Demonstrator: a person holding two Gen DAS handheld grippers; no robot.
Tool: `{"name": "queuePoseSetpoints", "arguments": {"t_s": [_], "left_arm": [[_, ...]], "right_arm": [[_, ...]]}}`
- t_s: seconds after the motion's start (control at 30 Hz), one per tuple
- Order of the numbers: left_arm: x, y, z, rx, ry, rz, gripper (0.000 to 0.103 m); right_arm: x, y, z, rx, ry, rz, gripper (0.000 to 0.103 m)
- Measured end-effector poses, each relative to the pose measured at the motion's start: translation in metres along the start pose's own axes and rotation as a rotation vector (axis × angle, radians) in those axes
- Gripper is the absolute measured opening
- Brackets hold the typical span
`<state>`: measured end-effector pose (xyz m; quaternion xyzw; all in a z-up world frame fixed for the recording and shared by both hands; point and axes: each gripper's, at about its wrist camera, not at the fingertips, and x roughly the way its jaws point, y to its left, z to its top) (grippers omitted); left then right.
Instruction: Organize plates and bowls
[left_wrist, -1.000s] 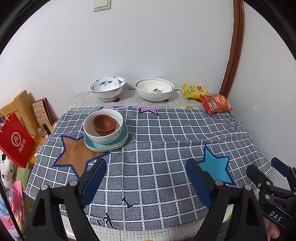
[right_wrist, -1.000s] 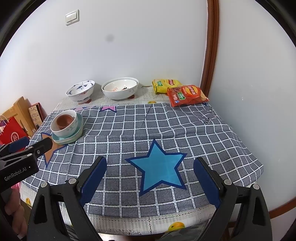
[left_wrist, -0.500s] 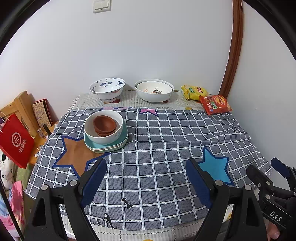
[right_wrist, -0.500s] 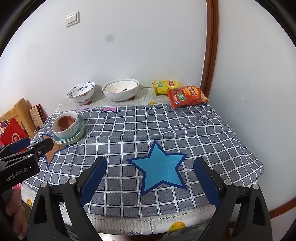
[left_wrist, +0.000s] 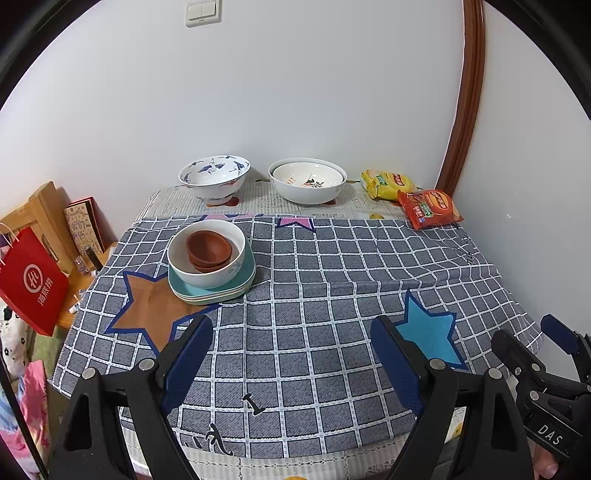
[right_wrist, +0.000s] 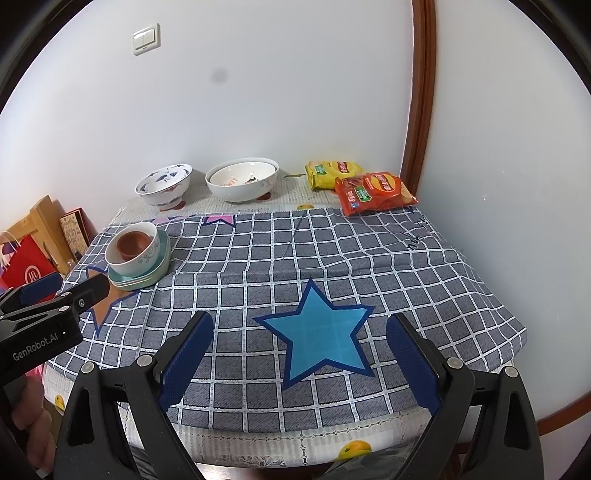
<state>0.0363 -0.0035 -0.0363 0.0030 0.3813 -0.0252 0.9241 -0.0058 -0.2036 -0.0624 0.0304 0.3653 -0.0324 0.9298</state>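
Observation:
A stack stands left of centre on the checked cloth: teal plates (left_wrist: 221, 293), a white bowl (left_wrist: 207, 273) on them, and small brown bowls (left_wrist: 208, 248) inside it. The stack also shows in the right wrist view (right_wrist: 140, 273). A blue-patterned bowl (left_wrist: 214, 177) and a wide white bowl (left_wrist: 307, 181) stand at the back by the wall. My left gripper (left_wrist: 291, 352) is open and empty over the near edge. My right gripper (right_wrist: 299, 350) is open and empty above the blue star (right_wrist: 317, 332).
Yellow (left_wrist: 386, 182) and red (left_wrist: 430, 208) snack bags lie at the back right corner. A red paper bag (left_wrist: 31, 280) and a wooden rack (left_wrist: 44, 210) stand off the table's left side. Walls close the back and right.
Both grippers have drawn back and up very slightly; the table looks a little farther. Nothing on the table has moved.

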Motion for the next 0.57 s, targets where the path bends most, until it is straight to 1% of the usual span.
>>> {"name": "queuePoseSetpoints", "arguments": {"t_s": [0.57], "left_arm": [[-0.0025, 0.0011, 0.0041, 0.002, -0.017, -0.002, 0.087]], "right_arm": [[-0.0077, 0.0062, 0.0026, -0.008, -0.021, 0.001, 0.094]]}}
